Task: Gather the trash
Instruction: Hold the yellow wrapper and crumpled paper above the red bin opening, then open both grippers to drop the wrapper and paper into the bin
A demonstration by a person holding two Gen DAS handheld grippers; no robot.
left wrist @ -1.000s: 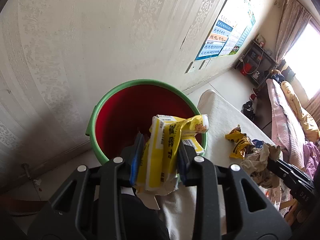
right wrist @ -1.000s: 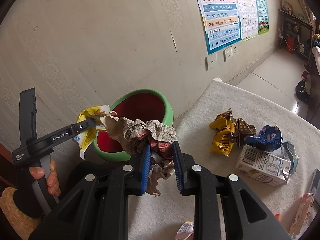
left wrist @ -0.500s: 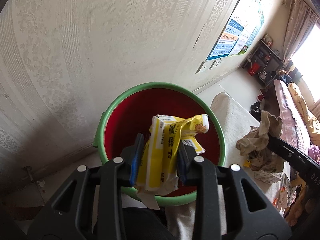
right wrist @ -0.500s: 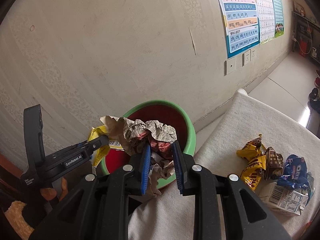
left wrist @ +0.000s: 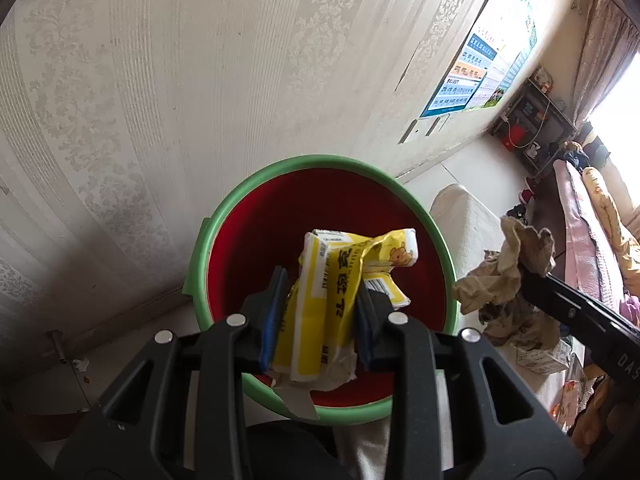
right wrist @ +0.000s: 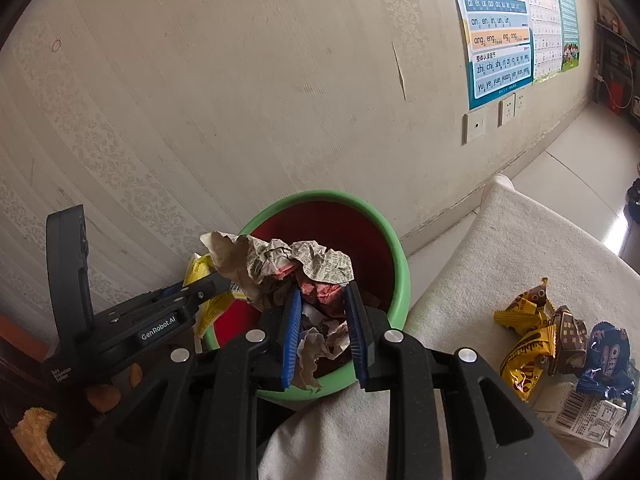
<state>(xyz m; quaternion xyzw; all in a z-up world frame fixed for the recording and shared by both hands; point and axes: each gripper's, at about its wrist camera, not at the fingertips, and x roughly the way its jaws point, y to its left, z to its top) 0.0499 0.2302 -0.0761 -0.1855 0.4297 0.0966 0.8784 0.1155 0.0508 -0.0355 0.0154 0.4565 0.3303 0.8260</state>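
Both of my grippers have swung over toward the green bucket (left wrist: 320,168) since a second ago, so its red inside now fills the middle of the left wrist view and the crumpled newspaper wad (right wrist: 296,268) sits in front of the bucket's mouth in the right wrist view.

On my left gripper (left wrist: 320,316) the blue pads are clamped on a crushed yellow-and-white wrapper (left wrist: 336,288) with a small bear printed on it. I see the wrapper held above the bucket's opening, its lower edge hanging over the near rim.

My right gripper (right wrist: 322,328) is pinched nearly closed on the newspaper wad, which bunches out above the pads, with pink scraps showing in its folds. From the left wrist view that wad hangs at the bucket's right rim, just beside the wrapper but apart from it.

Outward from there, the bucket stands on the floor against the patterned wallpaper wall (right wrist: 240,100), touching the corner of a white-covered table (right wrist: 520,248). On the cloth to the right lie a yellow snack wrapper (right wrist: 524,340), a brown wrapper (right wrist: 566,332), a blue Oreo packet (right wrist: 608,356) and a flattened white carton (right wrist: 580,416), all close together. Pinyin posters (right wrist: 498,32) hang on the wall further along.
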